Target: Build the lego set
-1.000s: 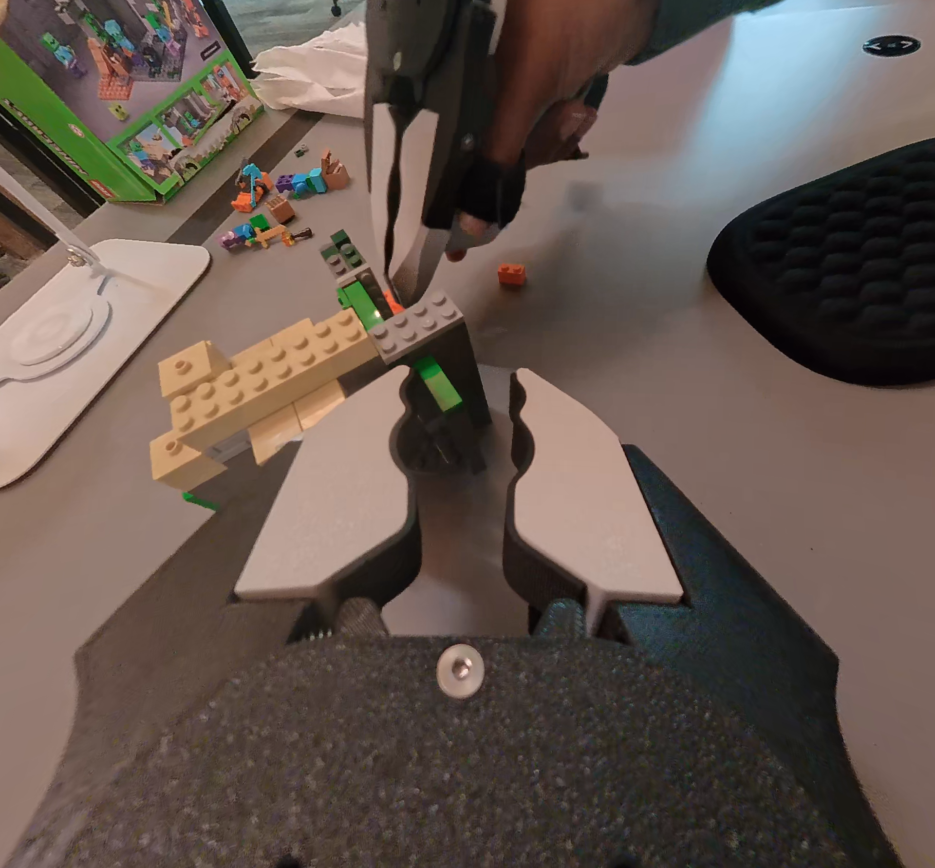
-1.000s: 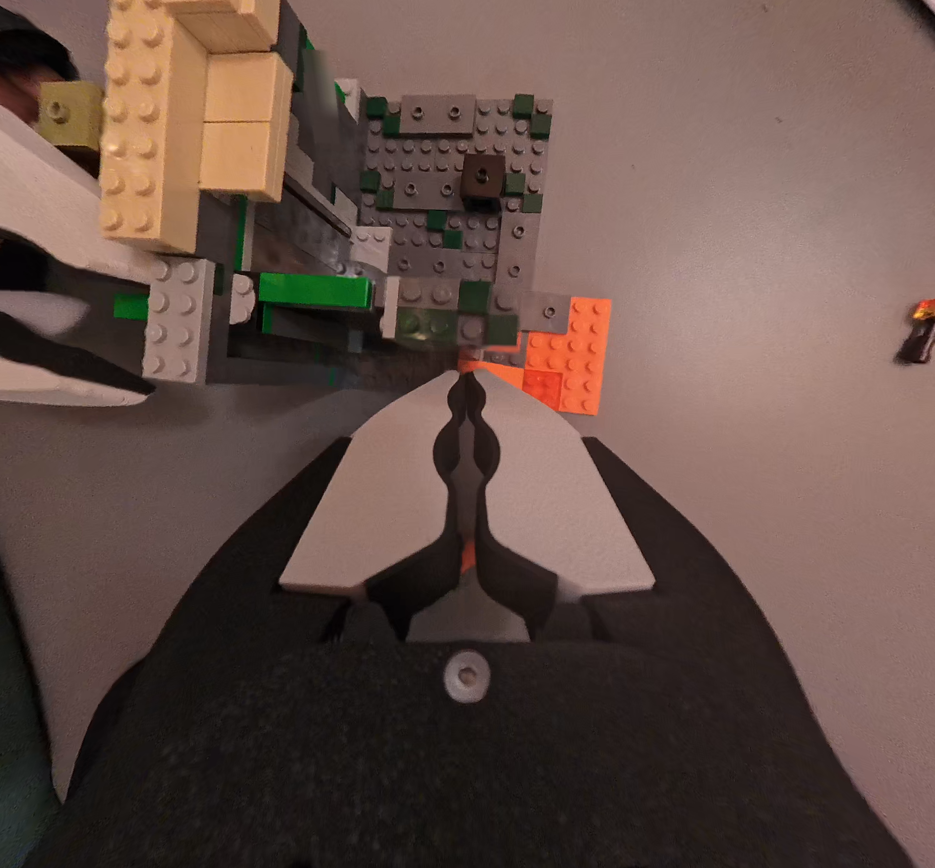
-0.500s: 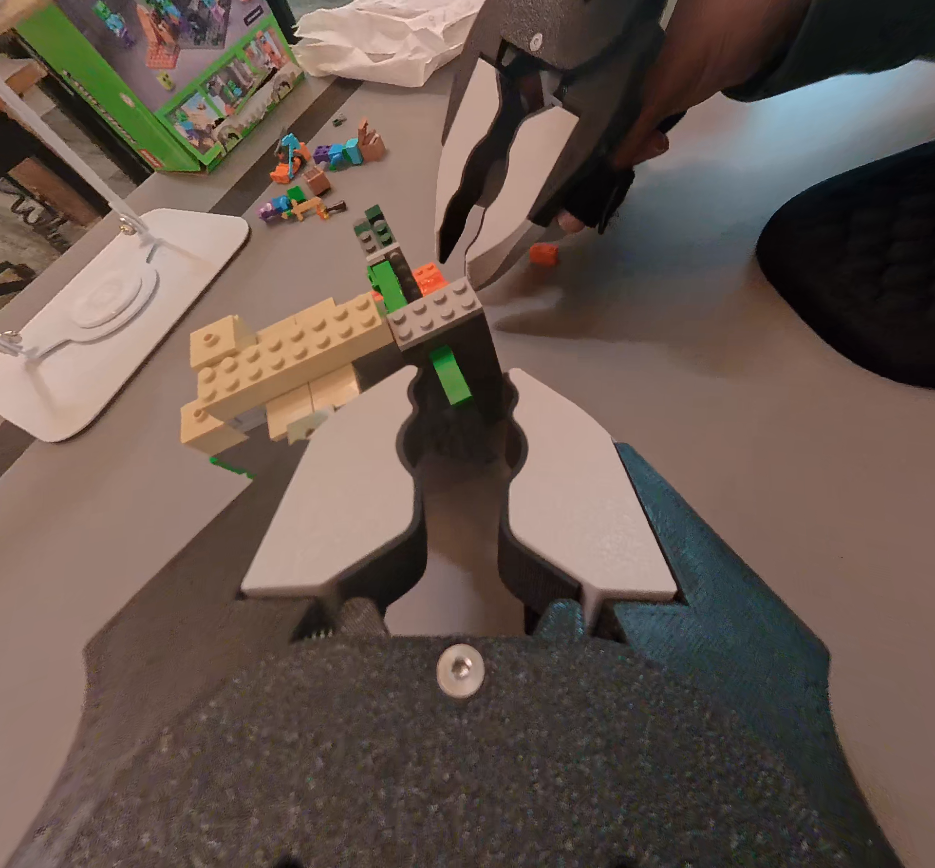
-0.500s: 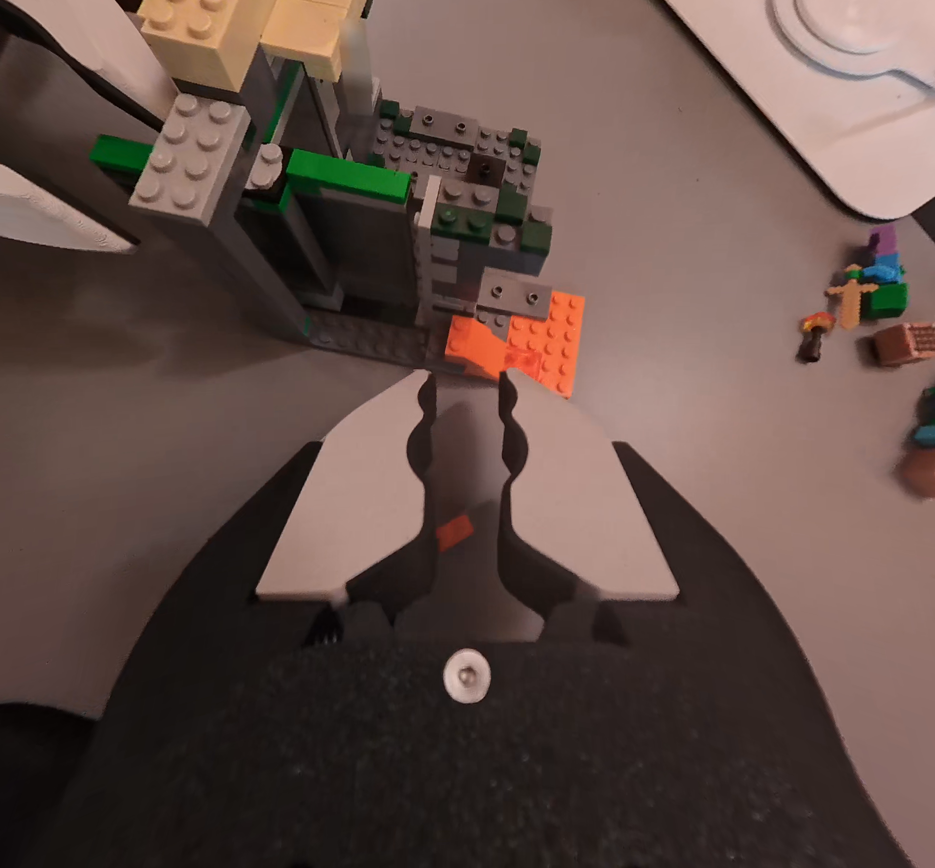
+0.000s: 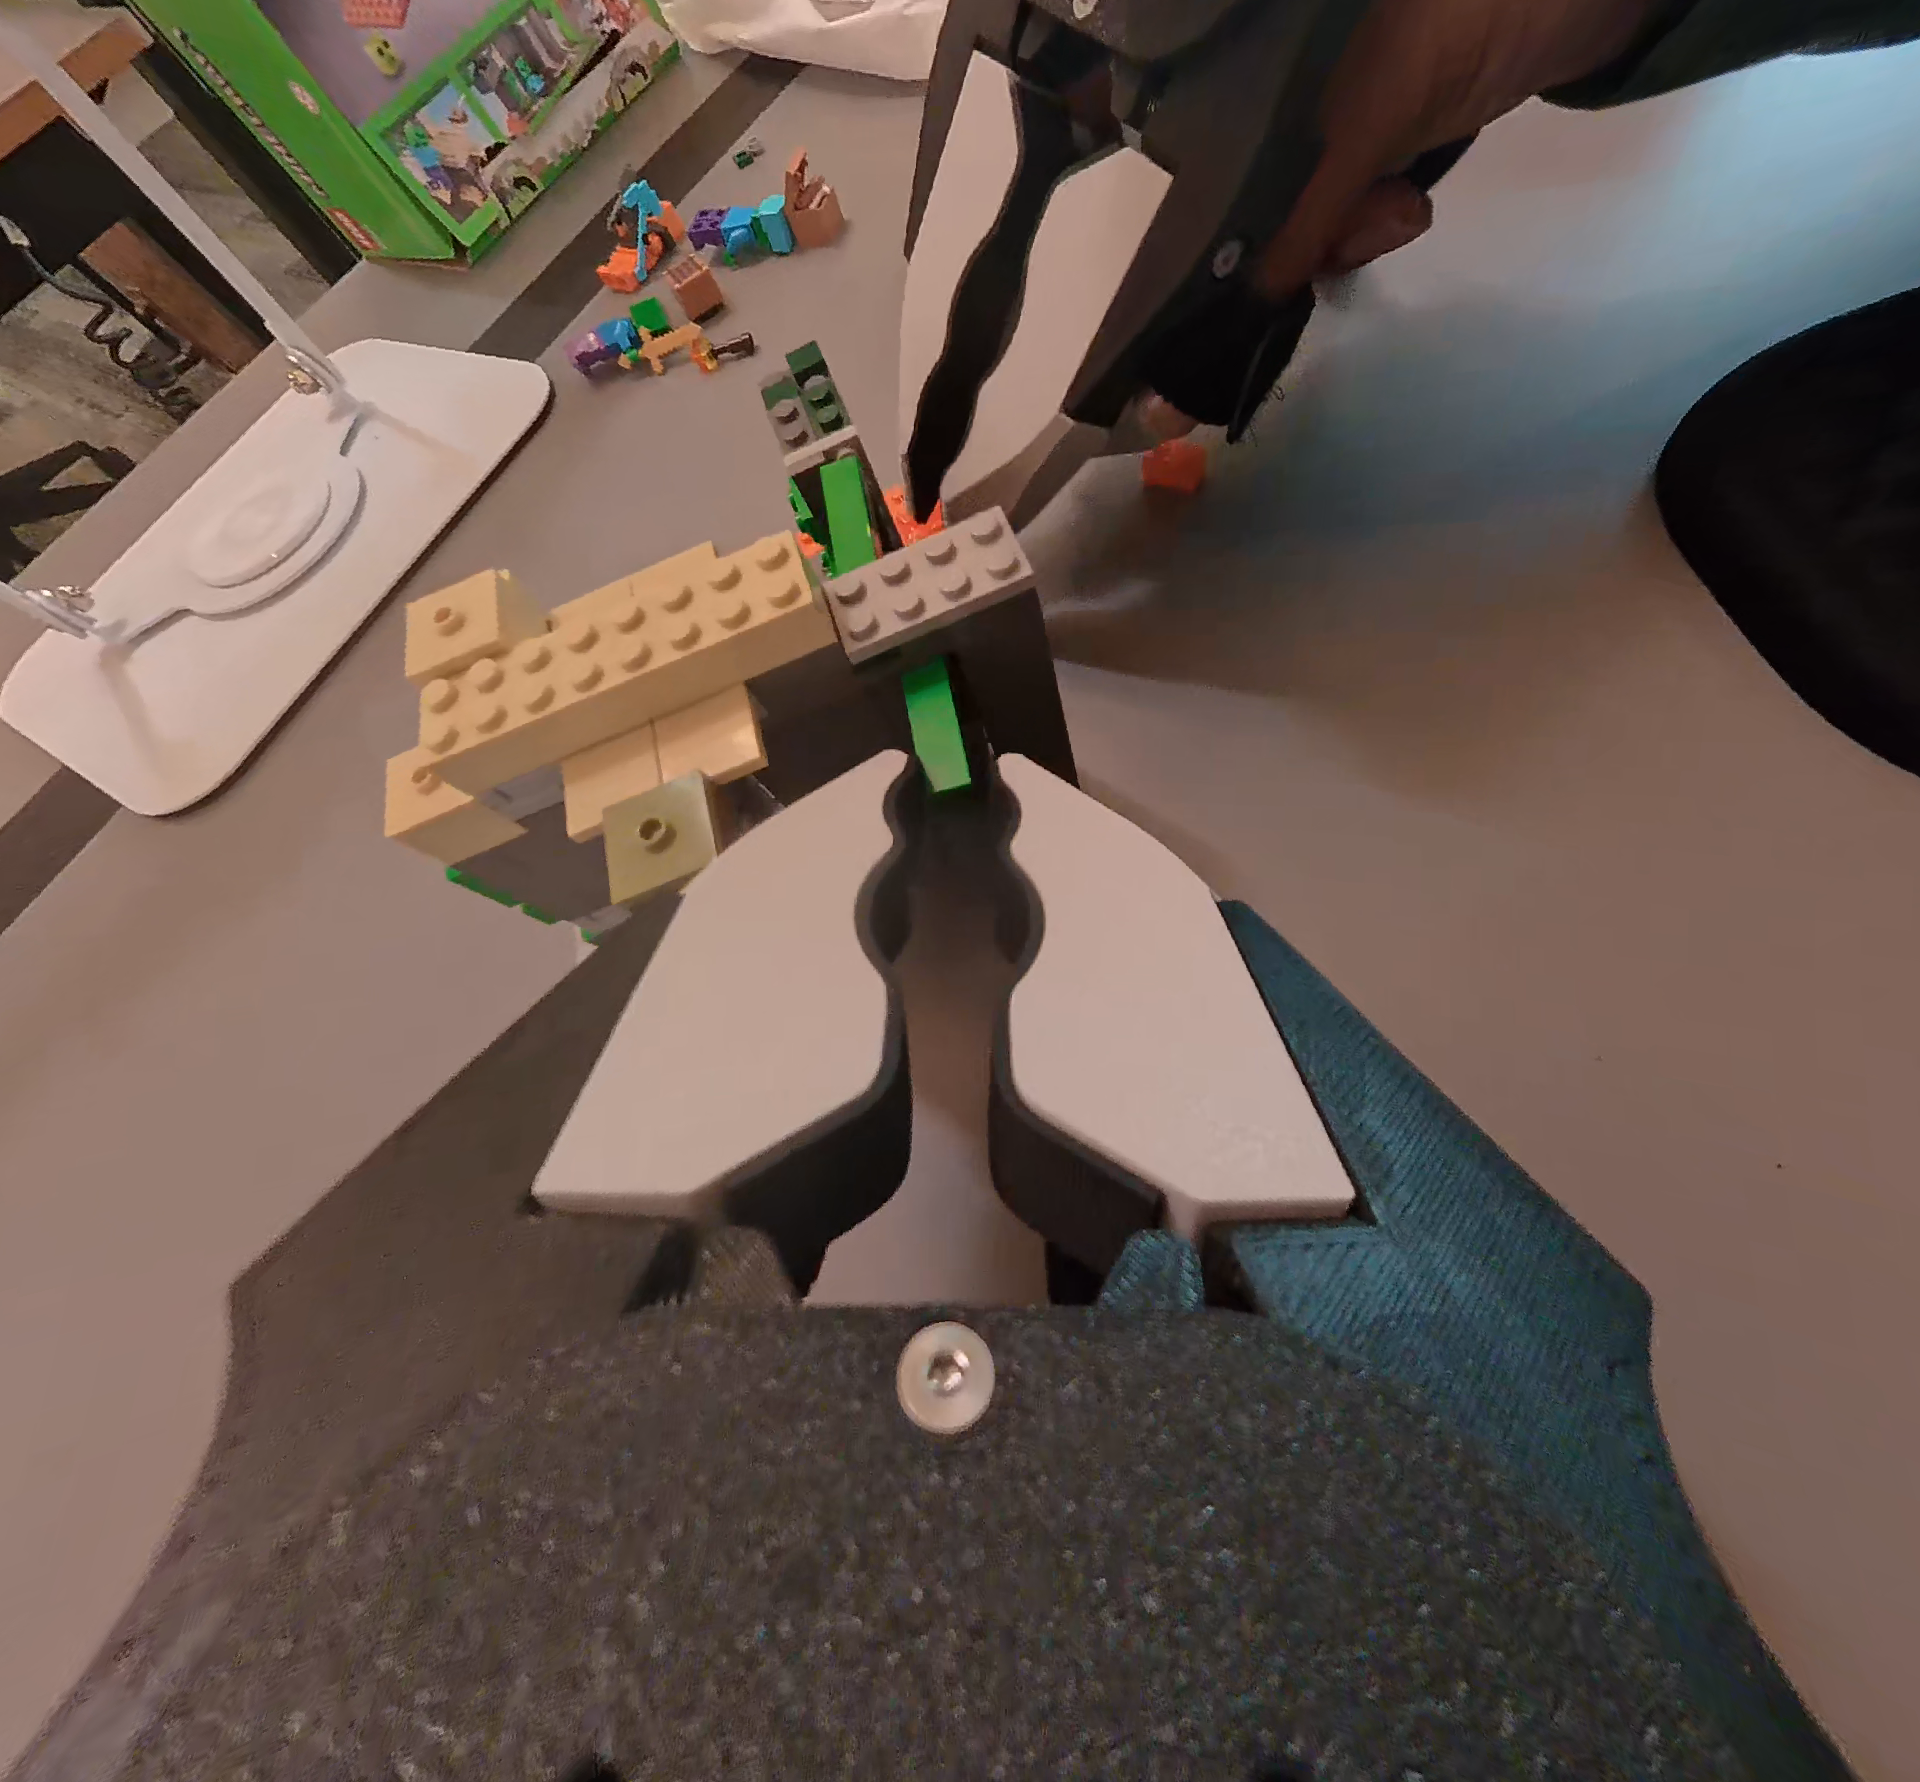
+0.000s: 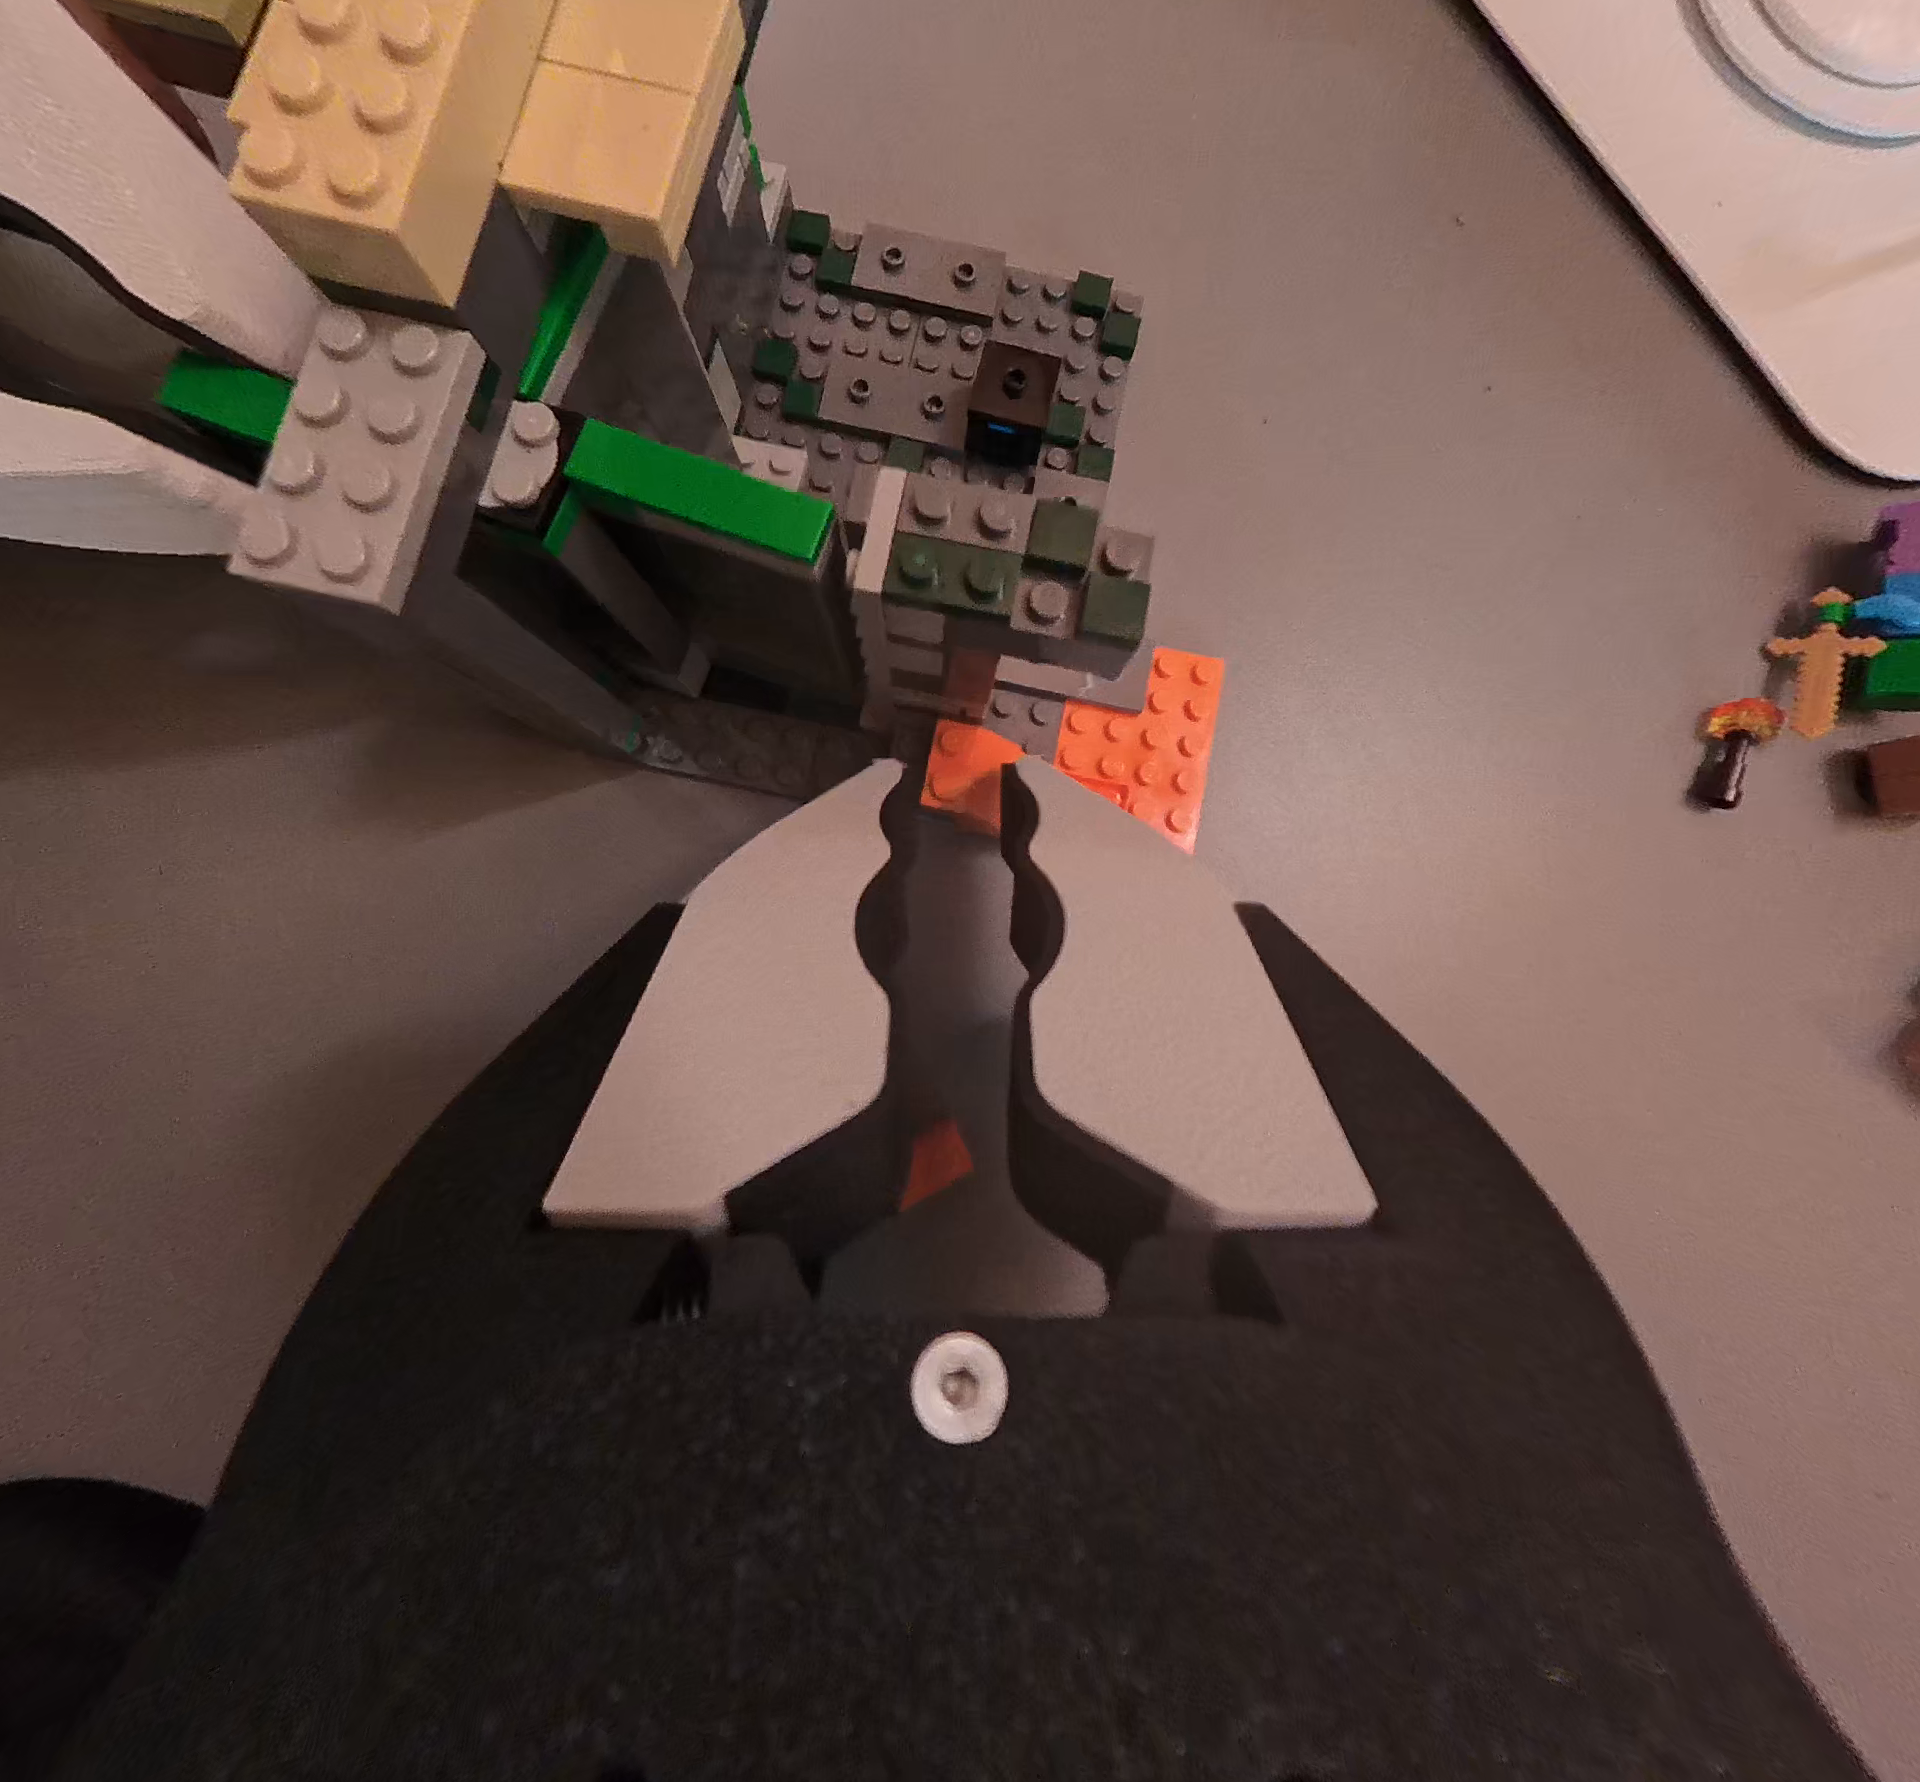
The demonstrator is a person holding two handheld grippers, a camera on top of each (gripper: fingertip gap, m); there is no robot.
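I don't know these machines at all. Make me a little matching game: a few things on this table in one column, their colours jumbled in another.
Things:
1. long studded brick on top of the model
2. flat plate at the model's foot
3. set box at the table's far edge
4. stand base

Colours:
a. white
b. tan
c. orange
d. green-edged

Pairs: 1-b, 2-c, 3-d, 4-a
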